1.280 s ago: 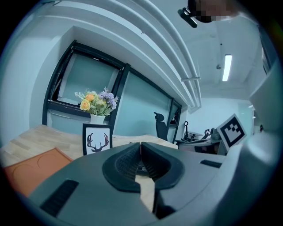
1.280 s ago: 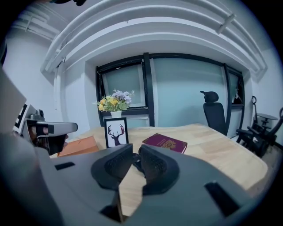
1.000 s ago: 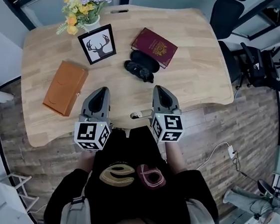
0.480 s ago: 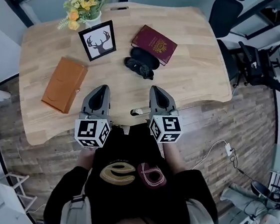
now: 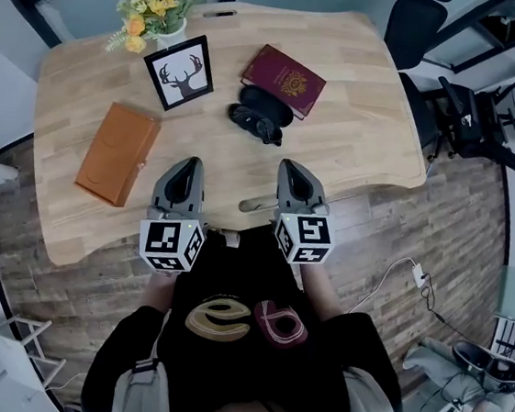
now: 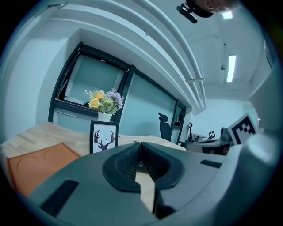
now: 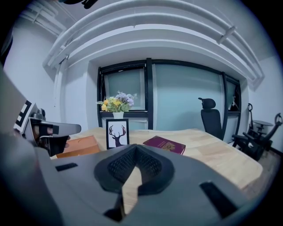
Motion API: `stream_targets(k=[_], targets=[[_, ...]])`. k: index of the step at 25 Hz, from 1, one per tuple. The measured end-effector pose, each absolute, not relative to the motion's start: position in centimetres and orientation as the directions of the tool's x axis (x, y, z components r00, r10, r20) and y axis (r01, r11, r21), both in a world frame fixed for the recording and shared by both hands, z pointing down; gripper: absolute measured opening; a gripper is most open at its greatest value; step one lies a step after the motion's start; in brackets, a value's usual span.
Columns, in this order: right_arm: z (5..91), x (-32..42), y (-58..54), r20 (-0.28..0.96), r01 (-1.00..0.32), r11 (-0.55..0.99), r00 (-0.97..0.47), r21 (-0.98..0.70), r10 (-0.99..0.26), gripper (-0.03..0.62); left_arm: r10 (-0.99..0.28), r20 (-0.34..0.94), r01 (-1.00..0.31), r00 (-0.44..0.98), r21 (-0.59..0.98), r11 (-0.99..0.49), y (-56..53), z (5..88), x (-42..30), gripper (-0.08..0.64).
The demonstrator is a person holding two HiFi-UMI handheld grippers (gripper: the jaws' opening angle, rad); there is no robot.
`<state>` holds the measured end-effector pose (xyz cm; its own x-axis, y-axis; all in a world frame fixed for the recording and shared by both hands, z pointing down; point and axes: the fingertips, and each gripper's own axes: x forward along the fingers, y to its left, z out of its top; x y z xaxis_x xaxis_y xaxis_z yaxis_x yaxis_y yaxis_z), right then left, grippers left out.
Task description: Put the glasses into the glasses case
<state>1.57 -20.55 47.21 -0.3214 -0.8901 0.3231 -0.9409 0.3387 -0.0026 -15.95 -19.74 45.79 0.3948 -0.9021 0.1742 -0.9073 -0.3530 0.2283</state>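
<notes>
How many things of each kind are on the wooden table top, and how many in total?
Orange leather glasses case: 1
Black glasses: 1
Maroon book: 1
Black-framed deer picture: 1
White vase of flowers: 1
Total: 5

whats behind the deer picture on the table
A white vase of yellow and purple flowers stands behind the deer picture. In the left gripper view, the picture covers the vase's foot.

Dark glasses (image 5: 253,124) lying flat — just beside the black oval glasses case (image 5: 269,104)
</notes>
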Motion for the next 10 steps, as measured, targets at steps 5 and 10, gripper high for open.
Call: stream_targets(k=[5,10], targets=[[47.1,1.6,-20.2,0.310,-0.937,0.349,-0.322,0.034,-0.895,0.009,-0.896,0.181,-0.904,0.405,0.225,-0.363,-19.6,46.2,-15.3,0.020],[47.2,1.6,-19.8,0.307,-0.932,0.362,-0.336,0.031,-0.890,0.009,-0.886,0.189,-0.897,0.423,0.224,-0.380,-19.5,46.5,-14.4,0.020]])
